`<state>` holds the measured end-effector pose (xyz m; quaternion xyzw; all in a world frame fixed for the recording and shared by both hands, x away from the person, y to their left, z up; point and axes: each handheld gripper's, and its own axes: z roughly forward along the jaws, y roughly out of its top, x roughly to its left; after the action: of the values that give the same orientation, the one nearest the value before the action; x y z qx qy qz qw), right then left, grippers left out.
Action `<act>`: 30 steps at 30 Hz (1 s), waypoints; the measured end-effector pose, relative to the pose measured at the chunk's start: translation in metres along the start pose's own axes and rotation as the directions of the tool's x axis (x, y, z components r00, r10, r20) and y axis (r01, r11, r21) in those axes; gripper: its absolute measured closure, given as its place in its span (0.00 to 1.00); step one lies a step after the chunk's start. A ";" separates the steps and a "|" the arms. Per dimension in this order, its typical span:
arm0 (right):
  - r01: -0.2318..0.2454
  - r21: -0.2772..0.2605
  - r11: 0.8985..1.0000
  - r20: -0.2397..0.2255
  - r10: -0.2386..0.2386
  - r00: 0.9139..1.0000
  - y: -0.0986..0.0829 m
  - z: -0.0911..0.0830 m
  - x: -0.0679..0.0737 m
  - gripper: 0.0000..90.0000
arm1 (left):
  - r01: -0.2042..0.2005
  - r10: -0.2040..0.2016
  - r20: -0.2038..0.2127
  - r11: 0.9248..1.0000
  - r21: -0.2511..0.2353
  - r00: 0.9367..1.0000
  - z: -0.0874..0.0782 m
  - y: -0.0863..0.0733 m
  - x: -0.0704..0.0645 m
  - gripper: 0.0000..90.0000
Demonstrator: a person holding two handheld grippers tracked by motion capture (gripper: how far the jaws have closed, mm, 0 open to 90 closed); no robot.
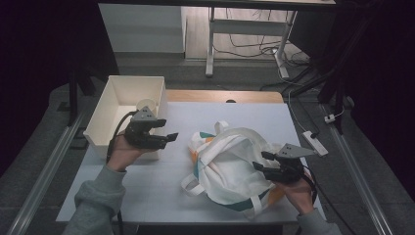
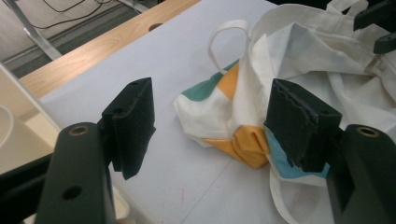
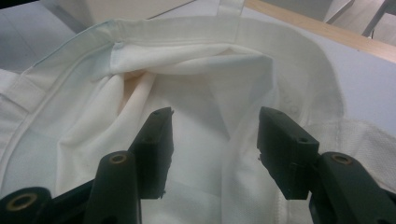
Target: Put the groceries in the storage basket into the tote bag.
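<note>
A crumpled white cloth bag with green and orange patches is seen lying right of centre on the white table. The left gripper is held just left of the bag, its jaws spread apart and empty. The right gripper is held over the bag's right side, jaws also apart, with nothing pinched. A cream bin is seen at the far left.

One crumpled cloth bag, one white bin, two tongs: left, right.
</note>
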<state>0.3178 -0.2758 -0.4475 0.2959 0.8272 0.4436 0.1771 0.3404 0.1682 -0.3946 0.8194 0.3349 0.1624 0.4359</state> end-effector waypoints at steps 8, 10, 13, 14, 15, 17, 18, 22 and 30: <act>-0.002 -0.001 1.000 0.008 0.002 1.000 -0.001 -0.001 0.001 0.51 | 0.028 -0.028 -0.029 1.000 0.001 0.999 -0.002 -0.003 0.013 0.35; -0.001 0.003 1.000 0.009 0.001 1.000 -0.001 -0.002 0.001 0.51 | 0.034 -0.034 -0.032 0.999 -0.004 0.999 -0.004 -0.004 0.017 0.35; -0.002 0.006 1.000 0.010 0.002 1.000 -0.002 -0.001 0.001 0.51 | 0.049 -0.049 -0.044 0.999 -0.008 0.998 -0.005 -0.005 0.022 0.35; -0.002 0.009 1.000 0.010 0.001 1.000 -0.003 -0.001 0.001 0.51 | 0.053 -0.053 -0.047 0.999 -0.009 0.997 -0.006 -0.005 0.024 0.35; -0.001 0.010 1.000 0.011 0.001 1.000 -0.003 -0.001 0.001 0.51 | 0.056 -0.056 -0.050 0.998 -0.009 0.997 -0.006 -0.006 0.026 0.35; 0.000 0.009 1.000 0.011 0.000 1.000 -0.003 -0.001 0.001 0.51 | 0.066 -0.067 -0.057 0.998 -0.010 0.996 -0.007 -0.007 0.029 0.34; -0.002 0.008 1.000 0.010 0.002 1.000 -0.003 -0.001 0.001 0.51 | 0.069 -0.069 -0.062 0.998 -0.011 0.996 -0.007 -0.008 0.030 0.34; -0.004 0.008 1.000 0.009 0.004 1.000 -0.004 0.000 0.000 0.51 | 0.088 -0.089 -0.090 0.996 -0.009 0.992 -0.009 -0.010 0.038 0.34; 0.004 0.010 1.000 0.011 -0.004 1.000 -0.003 0.000 0.002 0.51 | 0.125 -0.127 -0.108 0.992 -0.026 0.986 -0.012 -0.014 0.053 0.34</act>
<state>0.3150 -0.2757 -0.4495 0.2974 0.8290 0.4375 0.1812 0.3663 0.2176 -0.4001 0.7821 0.4081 0.1825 0.4341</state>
